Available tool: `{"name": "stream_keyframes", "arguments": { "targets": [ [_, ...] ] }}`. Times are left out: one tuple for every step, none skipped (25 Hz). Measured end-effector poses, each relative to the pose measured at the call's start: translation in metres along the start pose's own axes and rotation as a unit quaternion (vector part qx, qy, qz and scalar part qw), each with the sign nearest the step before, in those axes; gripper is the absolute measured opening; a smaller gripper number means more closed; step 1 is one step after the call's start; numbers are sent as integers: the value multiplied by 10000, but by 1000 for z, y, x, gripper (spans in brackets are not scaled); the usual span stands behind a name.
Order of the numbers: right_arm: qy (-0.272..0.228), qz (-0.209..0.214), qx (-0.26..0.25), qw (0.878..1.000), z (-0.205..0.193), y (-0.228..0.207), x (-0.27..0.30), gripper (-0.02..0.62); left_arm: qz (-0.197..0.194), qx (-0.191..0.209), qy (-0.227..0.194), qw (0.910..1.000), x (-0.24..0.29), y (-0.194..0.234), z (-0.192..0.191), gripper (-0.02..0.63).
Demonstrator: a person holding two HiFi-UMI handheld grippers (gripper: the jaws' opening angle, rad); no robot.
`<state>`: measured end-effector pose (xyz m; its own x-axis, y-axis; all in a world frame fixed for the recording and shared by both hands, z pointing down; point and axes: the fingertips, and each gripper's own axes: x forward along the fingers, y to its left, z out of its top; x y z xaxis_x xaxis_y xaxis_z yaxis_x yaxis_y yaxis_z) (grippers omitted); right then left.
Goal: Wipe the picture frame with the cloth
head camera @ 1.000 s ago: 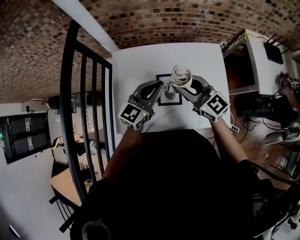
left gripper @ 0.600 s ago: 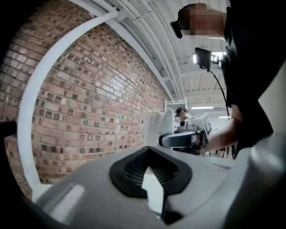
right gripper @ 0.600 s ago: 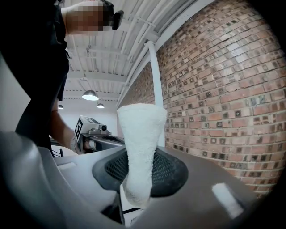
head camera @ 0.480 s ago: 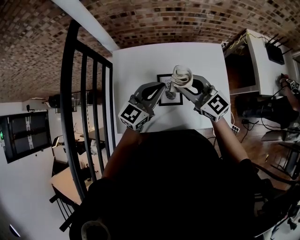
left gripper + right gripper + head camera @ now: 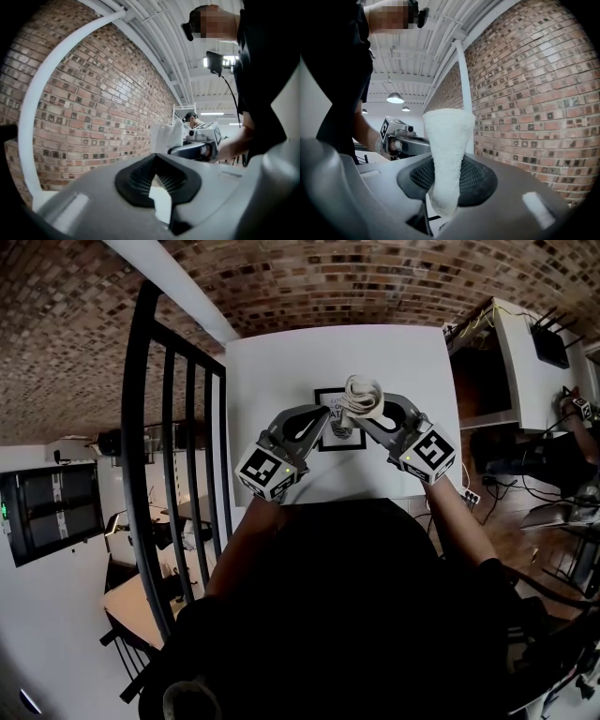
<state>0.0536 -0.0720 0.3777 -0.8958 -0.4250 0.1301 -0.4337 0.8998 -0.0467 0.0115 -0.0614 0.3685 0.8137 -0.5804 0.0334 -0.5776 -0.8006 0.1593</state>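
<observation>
Between the right gripper's (image 5: 443, 187) jaws stands the cloth (image 5: 446, 140), a white, nubbly terry piece rolled into a thick column. The black ribbed pads press it on both sides, and most of the roll rises clear above the jaw tips, while a short rounded end pokes out below them. From the head view the cloth's top looks like a loose cream coil of folds.

Directly under that gripper's tips, flat on the white table (image 5: 272, 371), lies the picture frame (image 5: 339, 432). It has a thin black border, a white mount and a small dark print with some lettering at its centre. The cloth hangs over the frame's upper right part; whether it touches the glass cannot be told.

Just to the left of the cloth, the left gripper (image 5: 157, 171) is held over the frame's left edge. Its jaw tips meet at the front, leaving only a wedge-shaped gap farther back between the pads, and nothing is held there. Both grippers point away from the person, toward the brick wall (image 5: 534, 93) beyond the table.
</observation>
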Motion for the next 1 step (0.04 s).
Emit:
{"name": "stream_keyframes", "arguments": {
  "targets": [
    [19, 22, -13, 10000, -1, 0, 0, 109, -7, -6, 12, 10000, 0, 0, -1, 0]
  ]
}}
